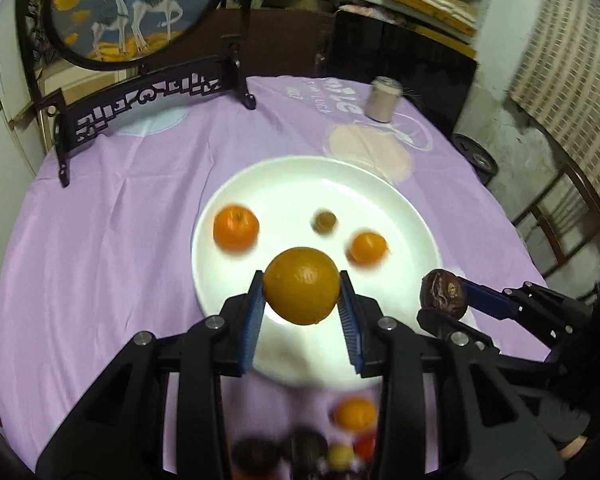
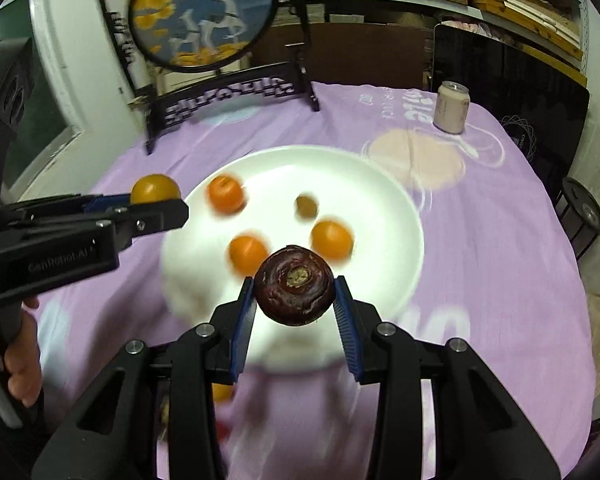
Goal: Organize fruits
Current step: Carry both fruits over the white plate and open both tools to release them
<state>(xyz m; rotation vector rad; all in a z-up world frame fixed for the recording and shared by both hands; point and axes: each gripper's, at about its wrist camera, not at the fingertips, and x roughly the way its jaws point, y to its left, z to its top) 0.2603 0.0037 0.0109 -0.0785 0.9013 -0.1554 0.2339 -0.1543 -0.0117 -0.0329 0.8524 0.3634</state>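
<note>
L gripper [image 1: 302, 286] jaws about fruit-wide, pads [image 1: 253, 308] clamped on both sides of a yellow-orange citrus [image 1: 302, 285], held in air above the white plate [image 1: 412, 216] rim at 6 o'clock. R gripper [image 2: 294, 290] same width, pinching a dark purple wrinkled fruit [image 2: 294, 290], dried stem end facing cam, also off the surface over plate's 6 o'clock edge. On plate, left-wrist view: orange [image 1: 236, 227] at 9, small orange [image 1: 367, 247] at 3, small brownish fruit [image 1: 324, 222] near centre; all blurred. Loose fruits [image 1: 356, 412] on purple cloth [image 1: 112, 216] below plate, blurry. Can [image 1: 382, 99] at 1 o'clock, well apart.
</note>
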